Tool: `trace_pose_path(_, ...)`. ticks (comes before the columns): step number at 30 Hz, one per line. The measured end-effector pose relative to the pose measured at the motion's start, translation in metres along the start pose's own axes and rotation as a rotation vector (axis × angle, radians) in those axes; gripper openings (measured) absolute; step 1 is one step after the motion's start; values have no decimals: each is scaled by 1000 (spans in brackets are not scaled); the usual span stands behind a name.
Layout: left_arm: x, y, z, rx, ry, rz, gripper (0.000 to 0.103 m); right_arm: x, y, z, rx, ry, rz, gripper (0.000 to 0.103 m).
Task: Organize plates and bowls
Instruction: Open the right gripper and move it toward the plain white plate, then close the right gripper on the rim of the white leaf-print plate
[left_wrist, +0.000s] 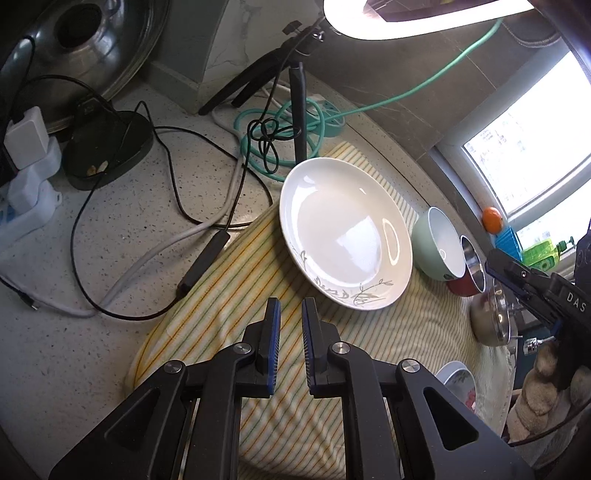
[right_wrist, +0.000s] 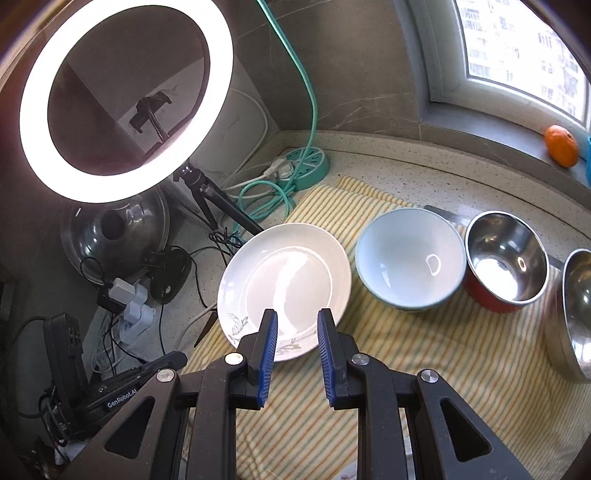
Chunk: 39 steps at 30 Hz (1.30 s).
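The white plate (right_wrist: 284, 280) lies flat on the striped cloth (right_wrist: 424, 354), and everything else is placed from it. Beside the plate, toward the window, stands the pale green bowl (right_wrist: 410, 258), then the red-sided steel bowl (right_wrist: 506, 258), then a plain steel bowl (right_wrist: 576, 314), 3 bowls in 1 row, each upright. Behind the plate sits the teal power strip (right_wrist: 306, 166), and the ring light (right_wrist: 125, 99) rises to the plate's other side. The right gripper (right_wrist: 297, 332) hovers over the plate's near rim, its fingers set moderately apart and empty. The left gripper (left_wrist: 291, 321) is near the plate's decorated edge, fingers narrowly apart, holding nothing.
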<state>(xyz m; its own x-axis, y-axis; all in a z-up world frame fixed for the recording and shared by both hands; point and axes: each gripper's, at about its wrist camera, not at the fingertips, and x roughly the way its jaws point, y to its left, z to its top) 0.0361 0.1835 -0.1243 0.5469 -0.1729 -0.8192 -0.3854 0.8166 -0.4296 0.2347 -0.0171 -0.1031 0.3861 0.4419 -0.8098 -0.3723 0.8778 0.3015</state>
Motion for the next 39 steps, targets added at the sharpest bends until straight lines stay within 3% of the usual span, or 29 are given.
trace_pose_path(7,13,12,12,-44,4,-5,10,32,14,38,-25,28,27,20)
trace_pose_path(15,36,13,17,-78,45,-34,10,82,-8,66,31,95,17,20)
trace_pose_path(25,48,8,20,-94,62,-51,10,124,-21,77,46,154,-13,20)
trace_pose_path(39,58,4,24,-96,85,-68,10,145,-16,84,-9,180,-74,20)
